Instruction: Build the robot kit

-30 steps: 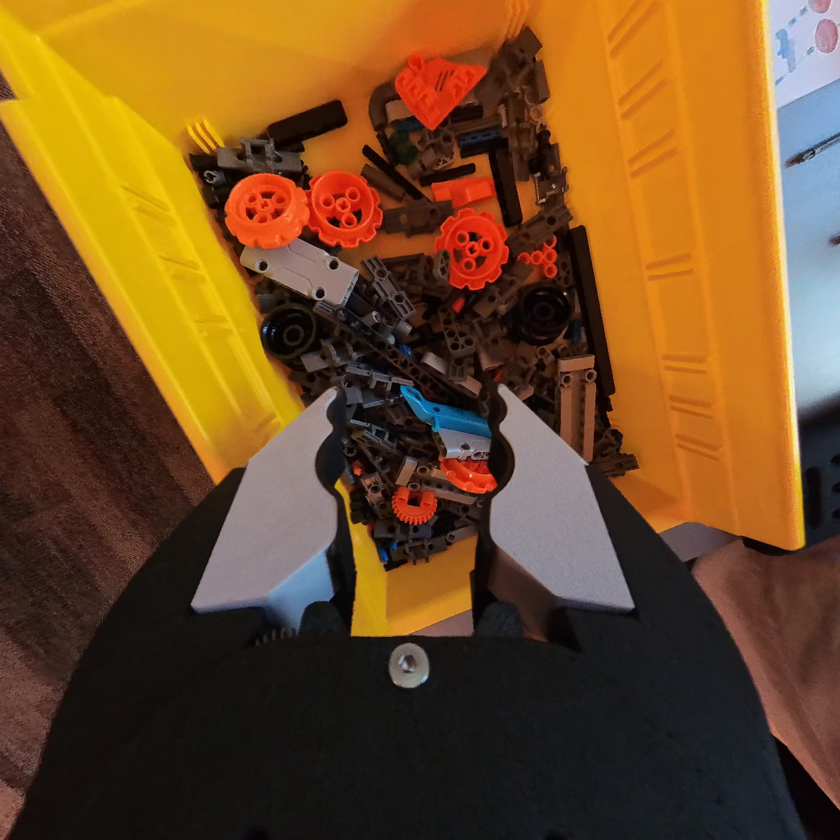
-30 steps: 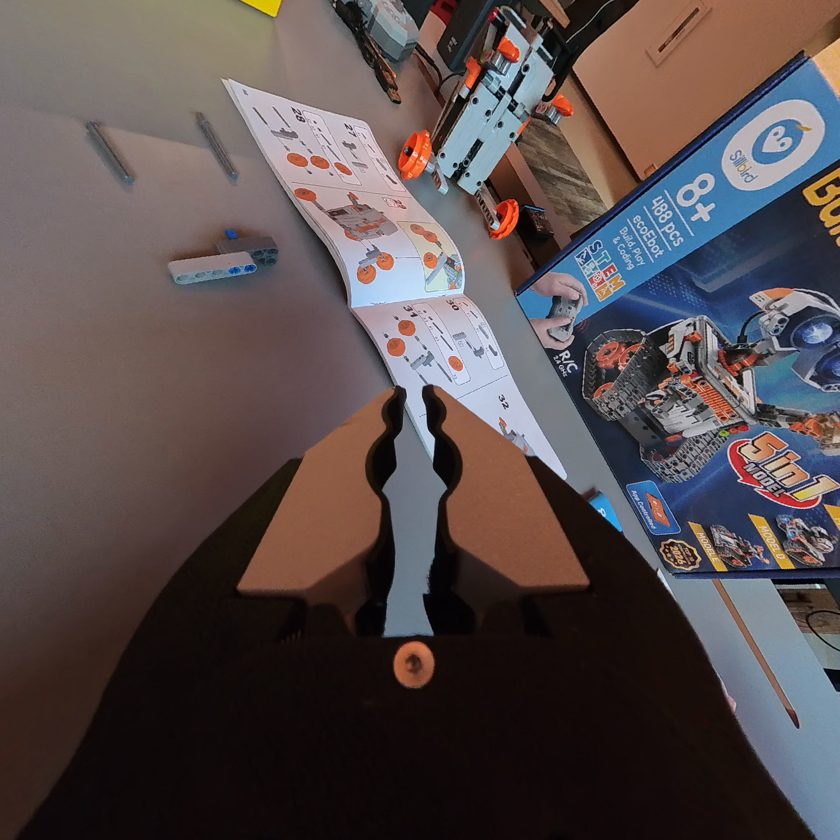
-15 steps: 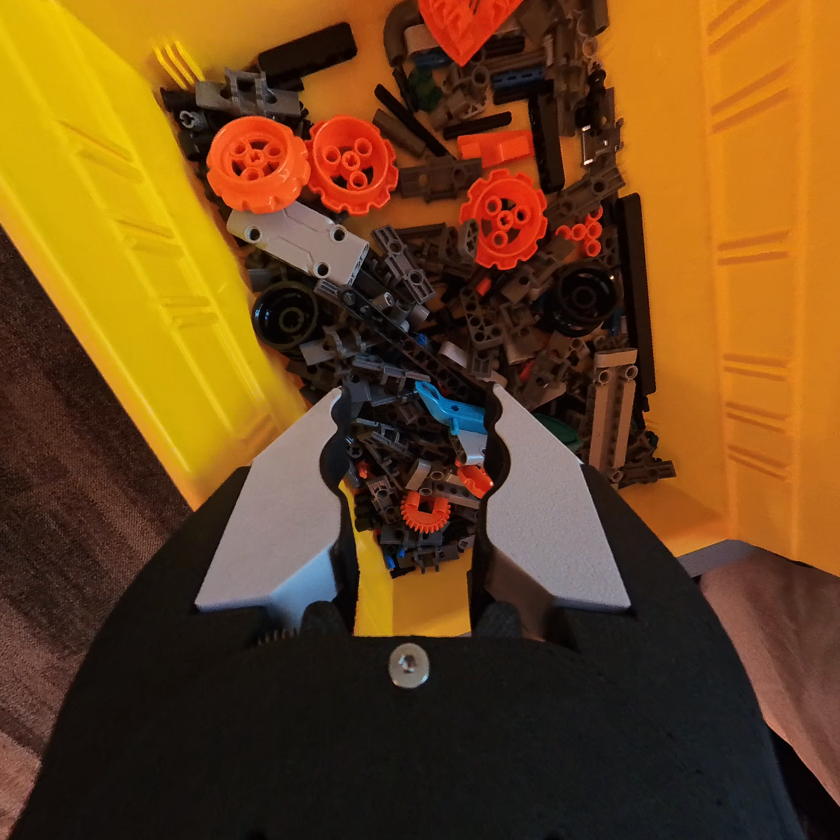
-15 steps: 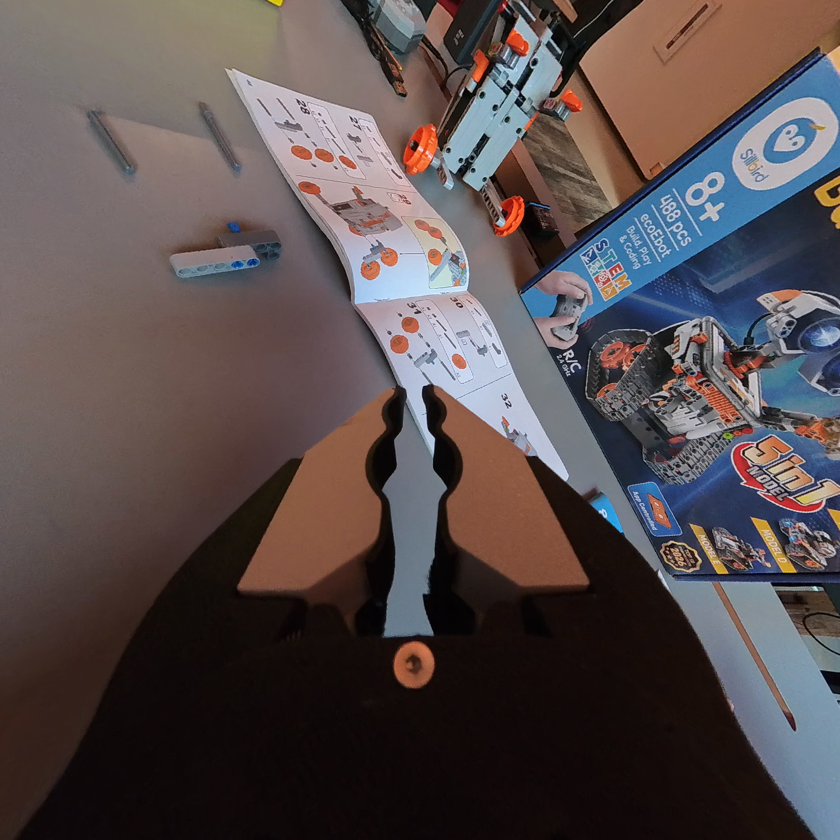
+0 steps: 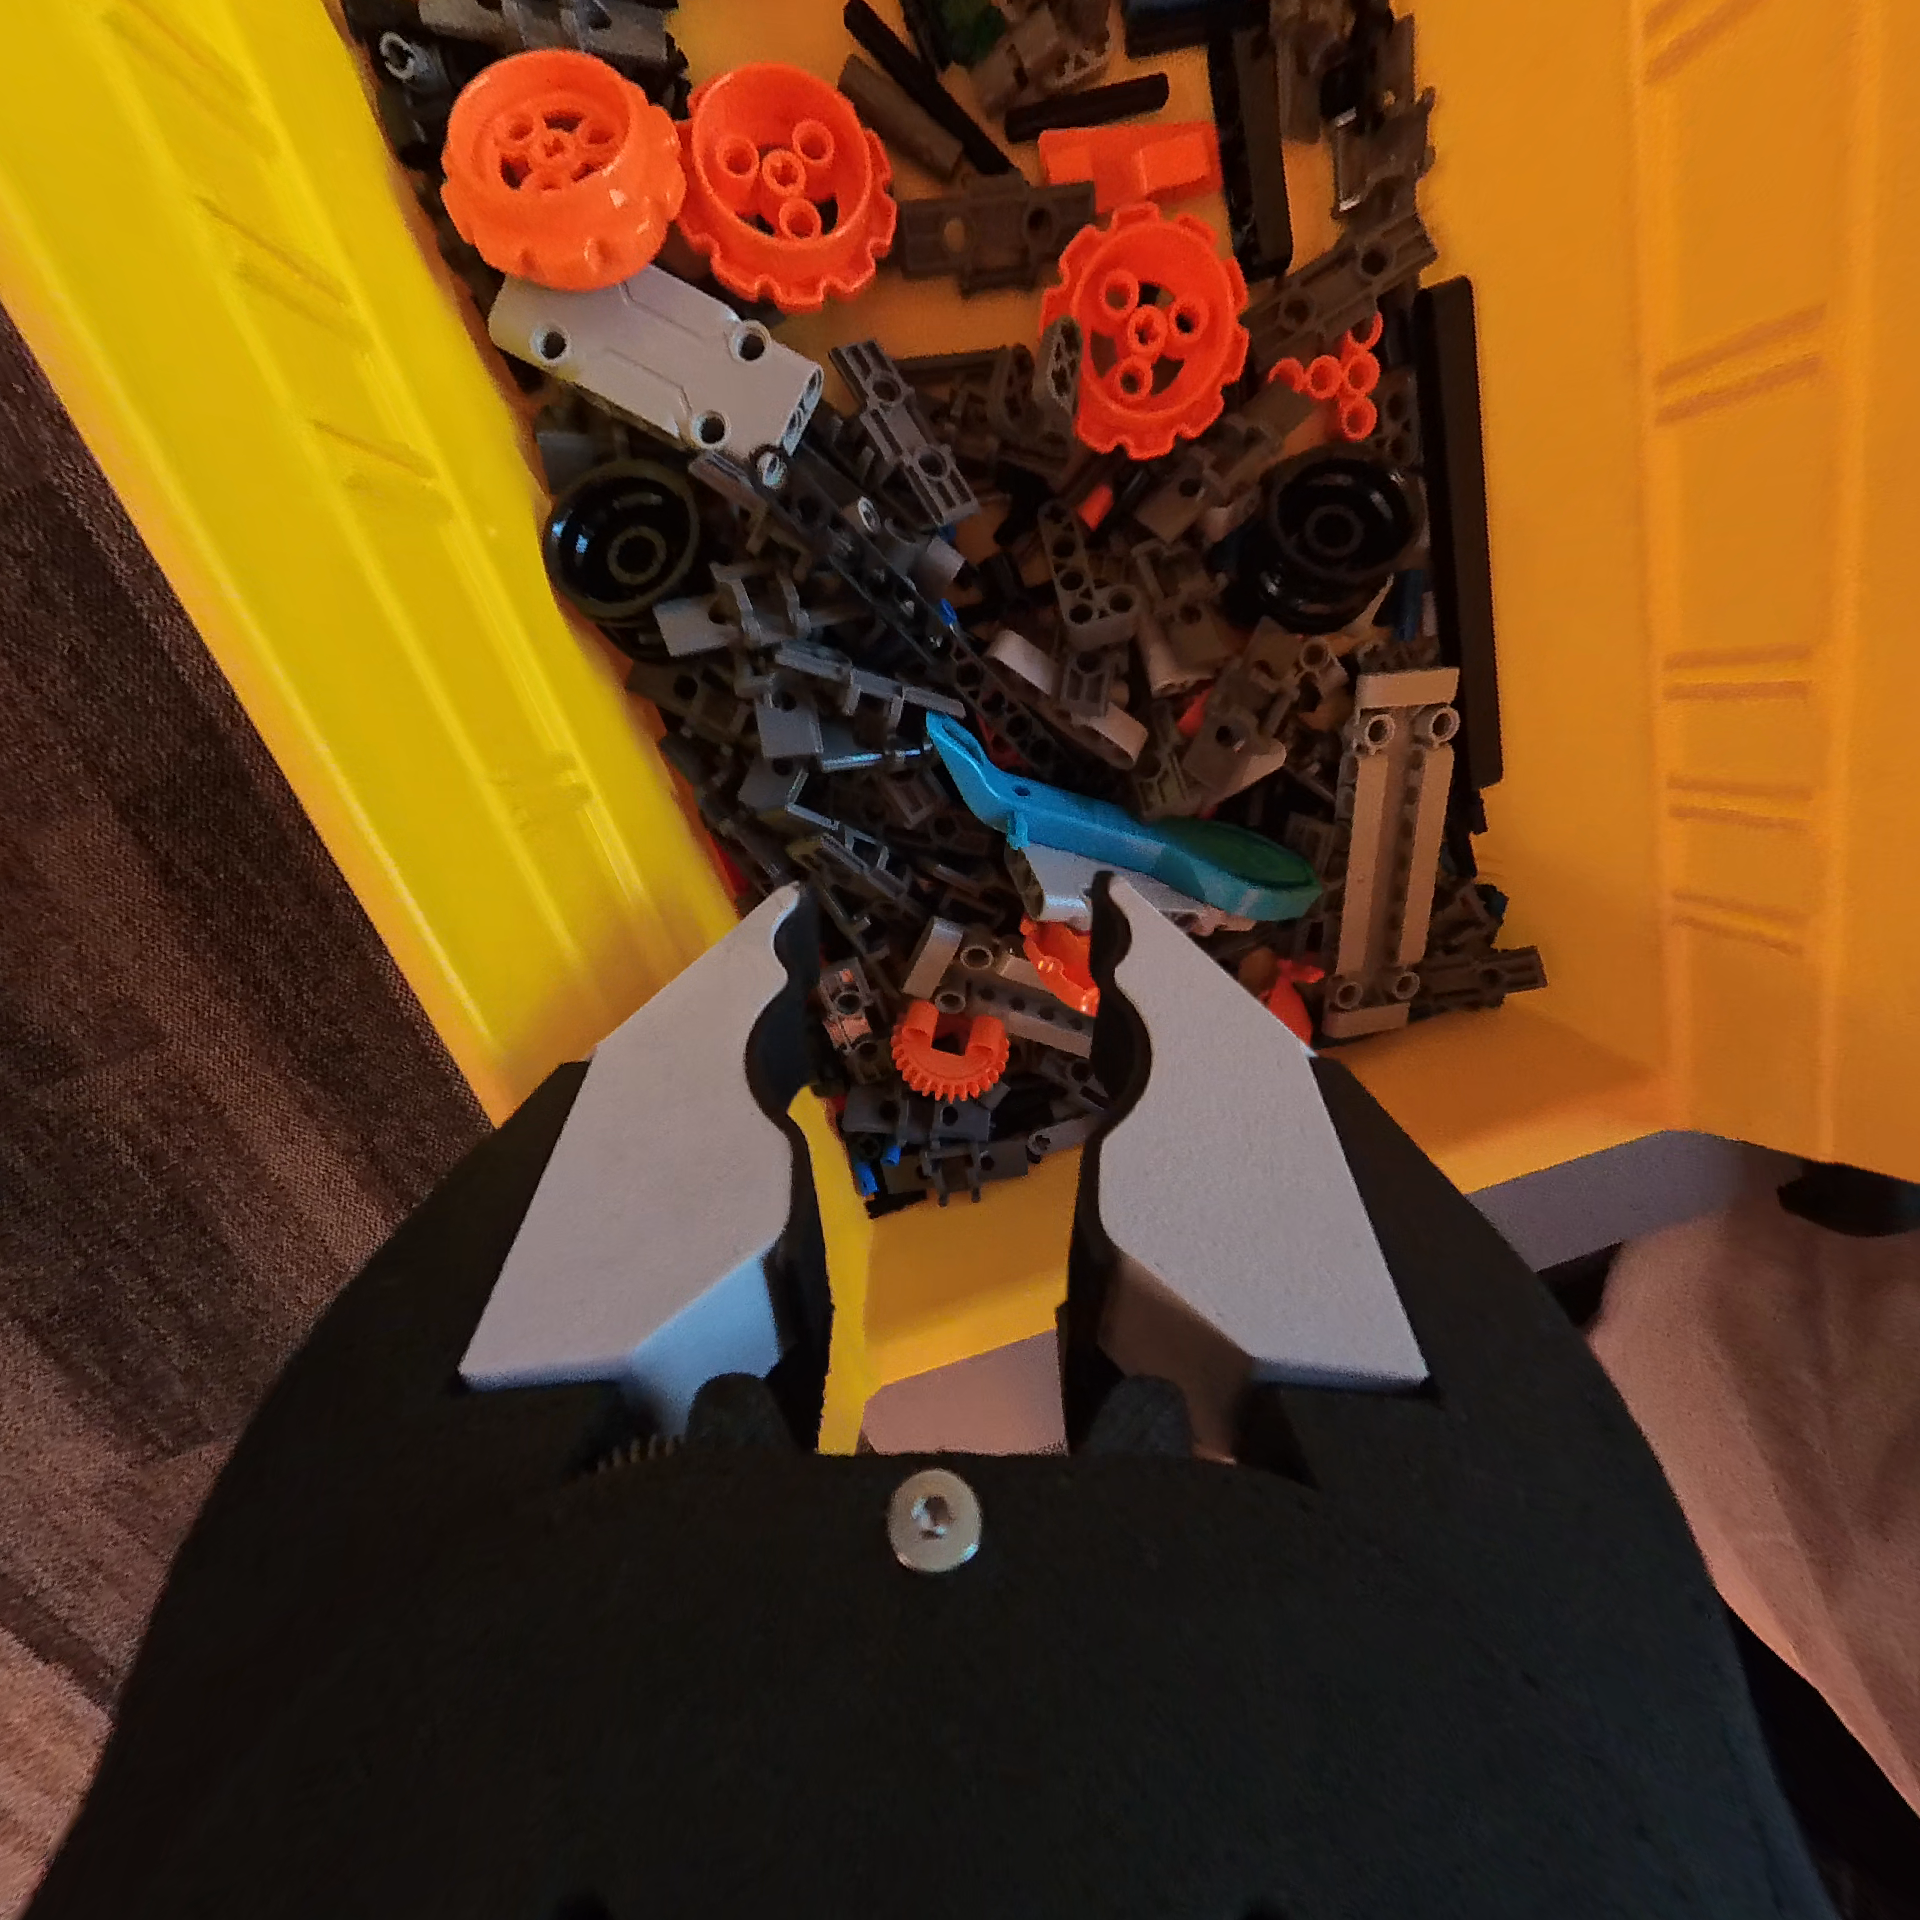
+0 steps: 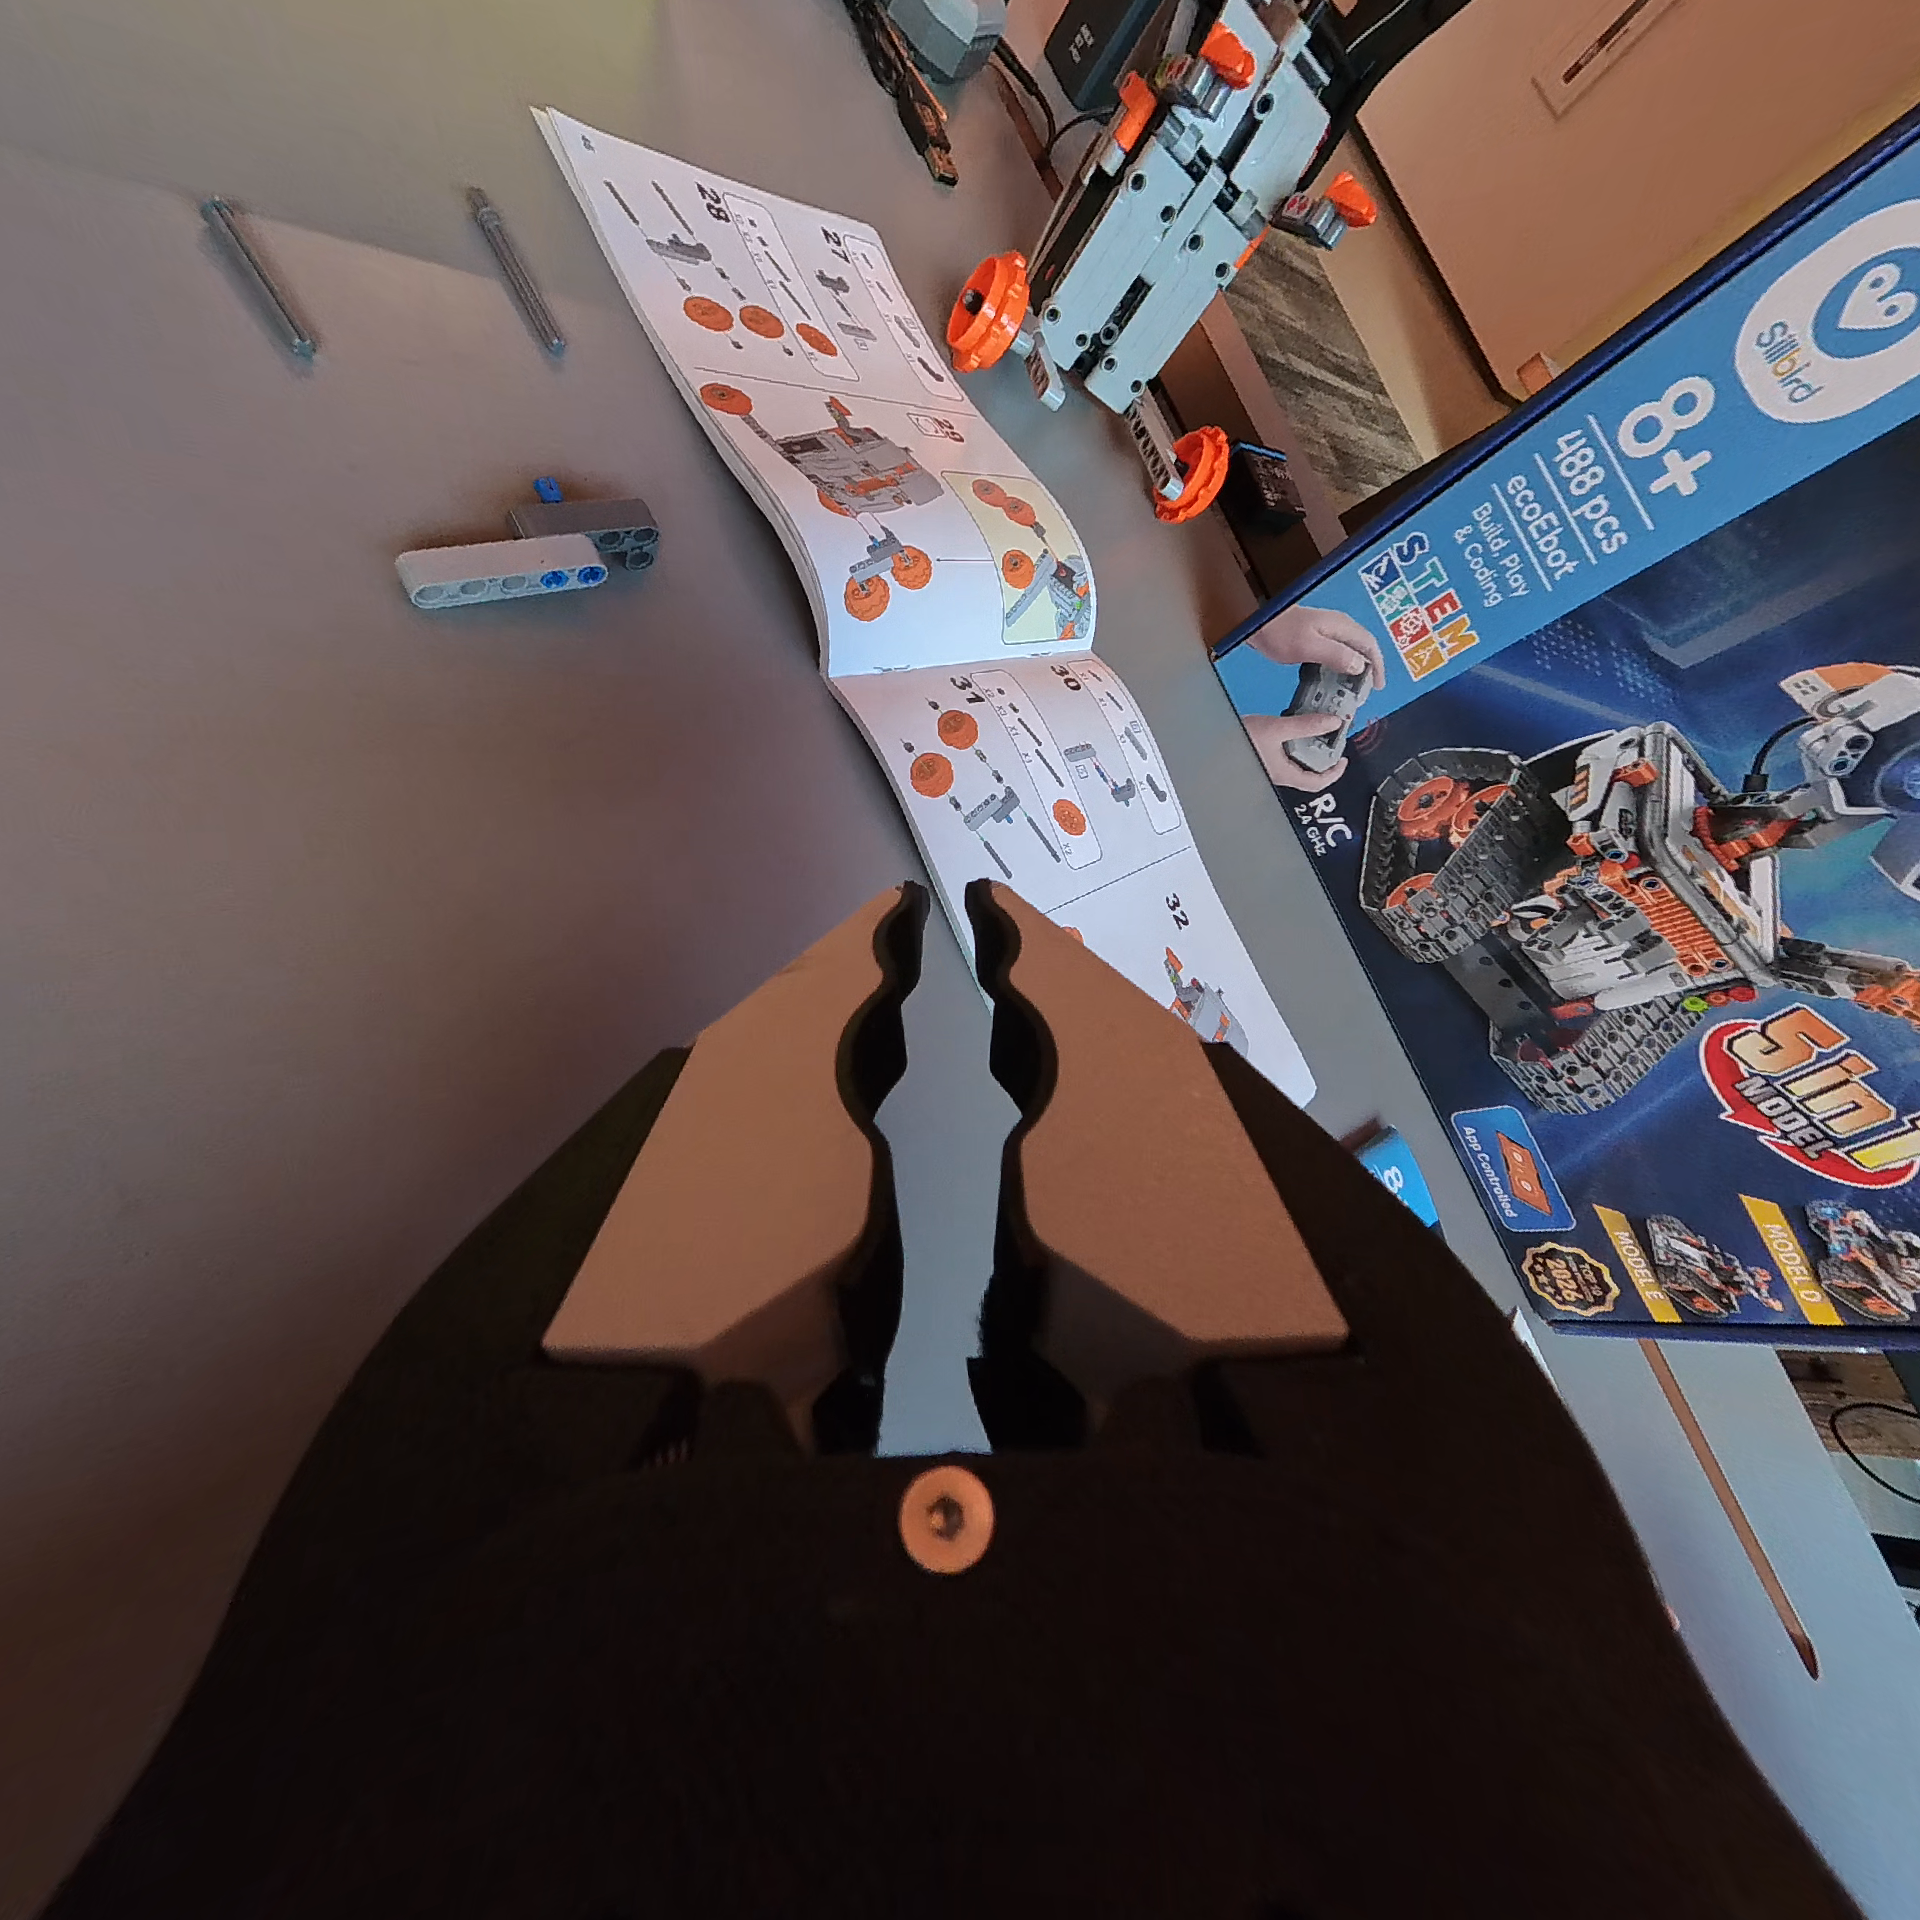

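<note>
My left gripper (image 5: pixel 945 899) is open and empty, low over a yellow bin (image 5: pixel 343 582) full of loose building parts. Between its fingertips lie small grey beams and an orange gear (image 5: pixel 940 1055). A blue curved piece (image 5: pixel 1081 821) lies just past the right fingertip. Orange wheels (image 5: pixel 561 171) and black tyres (image 5: pixel 623 540) lie farther in. My right gripper (image 6: pixel 943 894) is nearly shut and empty, above a grey table (image 6: pixel 312 935) at the near edge of an open instruction booklet (image 6: pixel 935 582).
A grey-and-white beam assembly (image 6: pixel 525 556) and two thin axles (image 6: pixel 260 275) lie left of the booklet. A partly built model with orange wheels (image 6: pixel 1143 270) stands at the far table edge. A blue product box (image 6: pixel 1621 831) stands on the right. Brown carpet (image 5: pixel 156 935) lies left of the bin. The tips of one gripper are about 50 cm away from the tips of the other.
My left gripper has moved down and deeper toward the pile in the bin, staying open. My right gripper has barely moved.
</note>
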